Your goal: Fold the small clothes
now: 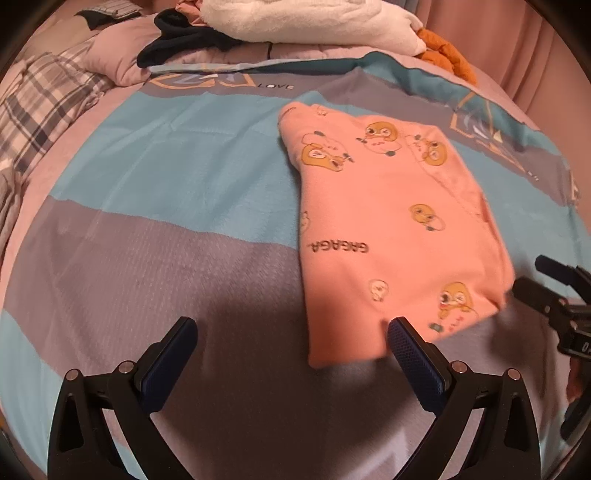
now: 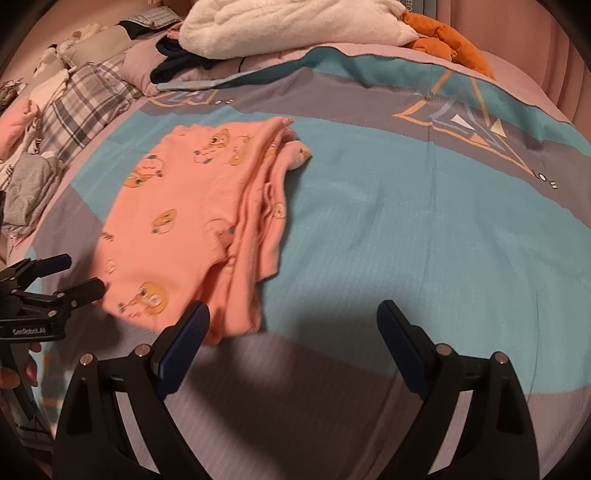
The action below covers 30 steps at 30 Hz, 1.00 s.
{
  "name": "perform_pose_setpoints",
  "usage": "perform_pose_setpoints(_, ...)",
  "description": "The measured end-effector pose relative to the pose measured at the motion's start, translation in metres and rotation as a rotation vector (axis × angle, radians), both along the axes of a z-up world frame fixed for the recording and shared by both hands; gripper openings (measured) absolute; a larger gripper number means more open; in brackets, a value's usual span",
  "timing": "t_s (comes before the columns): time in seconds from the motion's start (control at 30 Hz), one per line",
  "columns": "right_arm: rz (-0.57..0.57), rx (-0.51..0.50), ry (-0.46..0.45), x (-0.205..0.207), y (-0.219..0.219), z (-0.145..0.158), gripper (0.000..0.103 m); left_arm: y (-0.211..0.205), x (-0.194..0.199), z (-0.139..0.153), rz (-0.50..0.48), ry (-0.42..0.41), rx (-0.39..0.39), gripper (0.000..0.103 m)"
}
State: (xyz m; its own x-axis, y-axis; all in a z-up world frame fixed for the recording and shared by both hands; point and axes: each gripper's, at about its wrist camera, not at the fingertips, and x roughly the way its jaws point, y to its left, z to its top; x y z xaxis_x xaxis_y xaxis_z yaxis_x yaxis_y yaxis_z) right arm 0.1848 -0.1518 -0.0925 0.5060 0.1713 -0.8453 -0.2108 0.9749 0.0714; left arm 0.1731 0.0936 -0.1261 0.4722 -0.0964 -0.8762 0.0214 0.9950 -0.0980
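Note:
A pink garment [image 1: 391,221] printed with yellow cartoon figures lies folded flat on the teal and grey bedspread [image 1: 184,166]. My left gripper [image 1: 290,325] hovers open just short of the garment's near left corner, with nothing between its fingers. At the right edge of the left wrist view my right gripper [image 1: 532,275] shows beside the garment's near right corner. In the right wrist view the garment [image 2: 192,221] lies left of centre, its folded layers stacked along its right edge. My right gripper [image 2: 293,307] is wide open and empty above the bedspread [image 2: 406,221]. My left gripper [image 2: 81,273] shows at the left edge.
A white fluffy blanket [image 2: 288,29], an orange plush [image 2: 450,44] and a dark garment [image 1: 184,40] are heaped at the back of the bed. A plaid pillow [image 2: 88,103] and a pile of grey and white clothes [image 2: 29,188] lie along the left side.

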Motion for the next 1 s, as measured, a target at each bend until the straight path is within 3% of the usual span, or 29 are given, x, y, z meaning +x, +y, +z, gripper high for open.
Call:
perform_pose_setpoints(0.2, 0.034, 0.020, -0.044, -0.028, 0.010, 0.023, 0.094, -0.002, -0.019, 0.021, -0.003, -0.034, -0.054, 0.102)
perform_pose_setpoints(0.33, 0.067, 0.019, -0.081, -0.047, 0.020, 0.039, 0.102, -0.002, -0.033, 0.039, 0.003, -0.063, -0.092, 0.102)
perform_pose_setpoints(0.6, 0.106, 0.013, -0.152, -0.079, 0.032, 0.066, 0.103, 0.003, -0.063, 0.073, 0.028, -0.152, -0.178, 0.102)
perform_pose_setpoints(0.7, 0.108, 0.005, -0.176, -0.090, 0.036, 0.073, 0.103, 0.001, -0.073, 0.084, 0.045, -0.175, -0.165, 0.102)
perform_pose_setpoints(0.8, 0.103, 0.004, -0.194, -0.099, 0.038, 0.079, 0.103, -0.005, -0.080, 0.089, 0.100, -0.162, -0.064, 0.102)
perform_pose_setpoints(0.93, 0.103, 0.002, -0.209, -0.110, 0.041, 0.087, 0.103, -0.006, -0.090, 0.093, 0.085, -0.155, -0.104, 0.102)
perform_pose_setpoints(1.0, 0.106, -0.004, -0.214, -0.114, 0.044, 0.089, 0.103, -0.010, -0.094, 0.094, 0.095, -0.148, -0.050, 0.102)
